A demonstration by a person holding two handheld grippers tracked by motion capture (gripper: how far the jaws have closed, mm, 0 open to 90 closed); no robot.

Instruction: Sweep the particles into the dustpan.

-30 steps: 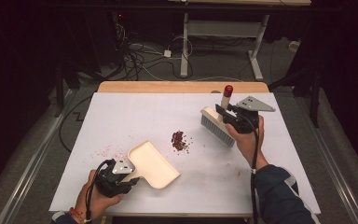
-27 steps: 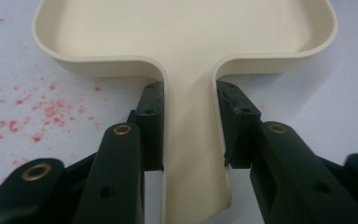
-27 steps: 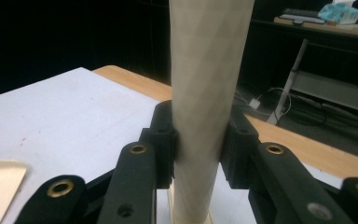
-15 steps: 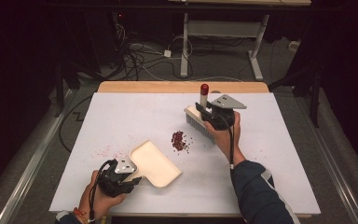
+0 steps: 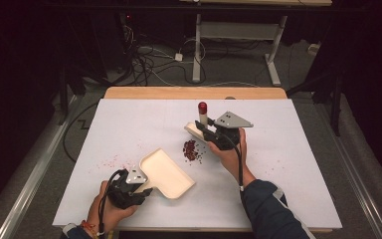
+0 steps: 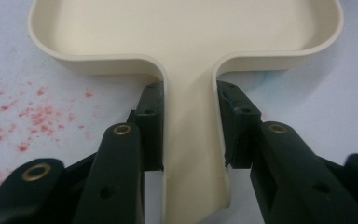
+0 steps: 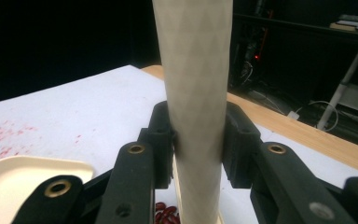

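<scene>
A cream dustpan (image 5: 166, 174) lies flat on the white table at the front left, and my left gripper (image 5: 145, 187) is shut on its handle (image 6: 193, 154), one pad on each side. A small pile of red beans (image 5: 191, 149) sits mid-table, just right of the pan's far corner. My right gripper (image 5: 205, 130) is shut on a brush handle (image 7: 196, 70), cream with a red tip (image 5: 202, 106), which stands upright. The brush head (image 5: 194, 129) hangs just behind the beans (image 7: 165, 212). The pan's rim (image 7: 9, 182) shows at lower left in the right gripper view.
Faint red stains (image 5: 112, 162) speckle the white table cover (image 5: 288, 164) left of the pan, and they also show as stains (image 6: 32, 116) beside my left jaw. A wooden strip (image 5: 194, 92) edges the far side. Beyond it are a dark floor, cables and desk legs.
My right gripper has carried the brush leftward and a little down, from the table's right part to just behind the bean pile. The left gripper and dustpan have stayed put.
</scene>
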